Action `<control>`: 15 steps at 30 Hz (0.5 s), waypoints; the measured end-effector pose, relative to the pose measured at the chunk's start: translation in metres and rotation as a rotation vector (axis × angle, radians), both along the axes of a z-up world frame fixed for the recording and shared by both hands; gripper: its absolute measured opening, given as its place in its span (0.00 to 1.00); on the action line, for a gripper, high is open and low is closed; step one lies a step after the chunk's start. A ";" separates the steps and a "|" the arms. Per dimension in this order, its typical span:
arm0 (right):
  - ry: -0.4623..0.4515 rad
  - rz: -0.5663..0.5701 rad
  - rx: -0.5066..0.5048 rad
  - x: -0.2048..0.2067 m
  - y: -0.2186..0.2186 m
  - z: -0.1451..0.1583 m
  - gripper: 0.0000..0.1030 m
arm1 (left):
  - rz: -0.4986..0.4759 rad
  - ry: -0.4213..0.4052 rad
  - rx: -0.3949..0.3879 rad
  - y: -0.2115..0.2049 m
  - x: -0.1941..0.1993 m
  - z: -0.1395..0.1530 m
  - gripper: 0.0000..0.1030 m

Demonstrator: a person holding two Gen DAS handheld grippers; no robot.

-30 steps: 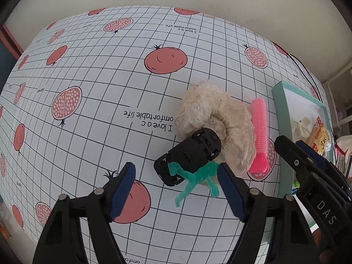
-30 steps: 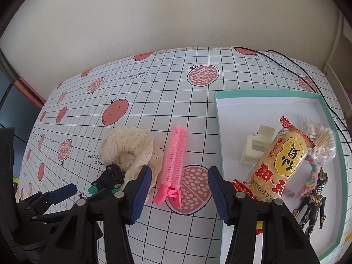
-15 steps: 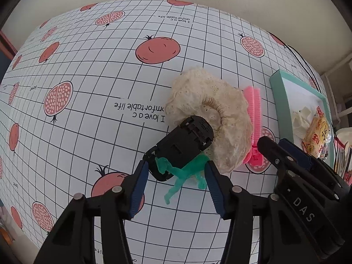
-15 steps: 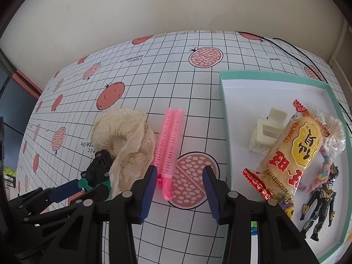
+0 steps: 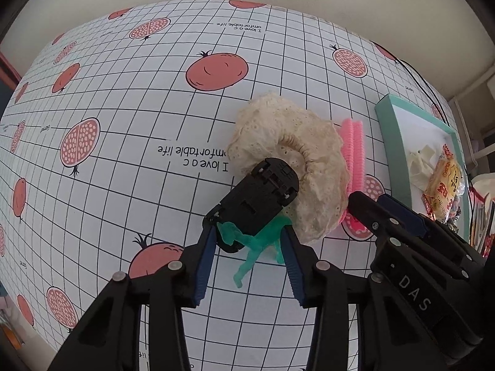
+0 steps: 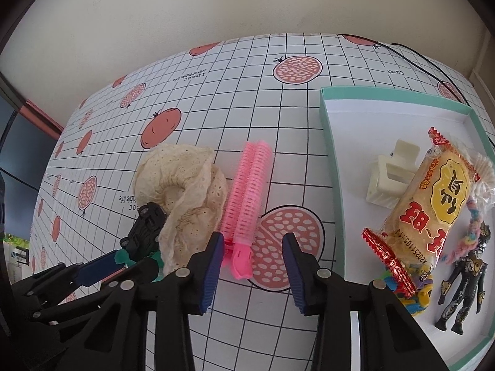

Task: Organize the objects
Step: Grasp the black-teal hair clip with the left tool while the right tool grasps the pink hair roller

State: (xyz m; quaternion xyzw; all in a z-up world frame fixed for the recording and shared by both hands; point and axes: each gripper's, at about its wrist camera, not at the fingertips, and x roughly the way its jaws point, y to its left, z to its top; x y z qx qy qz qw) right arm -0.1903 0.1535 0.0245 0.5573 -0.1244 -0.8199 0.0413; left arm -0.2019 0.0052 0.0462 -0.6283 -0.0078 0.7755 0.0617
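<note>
Cream lace cap (image 5: 290, 160) over black toy car (image 5: 256, 201), pink clip (image 6: 247, 201) beside

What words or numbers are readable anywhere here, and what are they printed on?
"I love a c omfortable life": upside down on the tablecloth.
"DAS": on the right claw's black body, seen from the left wrist camera.
"20231105": along the snack packet; the digits after it are too blurred to read.
Large red characters on that packet's yellow label: not Latin script, I cannot read them.
Small words at the tablecloth's far edge: too small to read.
</note>
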 end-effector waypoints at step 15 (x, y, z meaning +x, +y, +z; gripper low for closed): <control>-0.013 -0.014 -0.058 -0.001 -0.001 -0.008 0.40 | 0.001 0.000 0.021 0.000 0.001 -0.001 0.39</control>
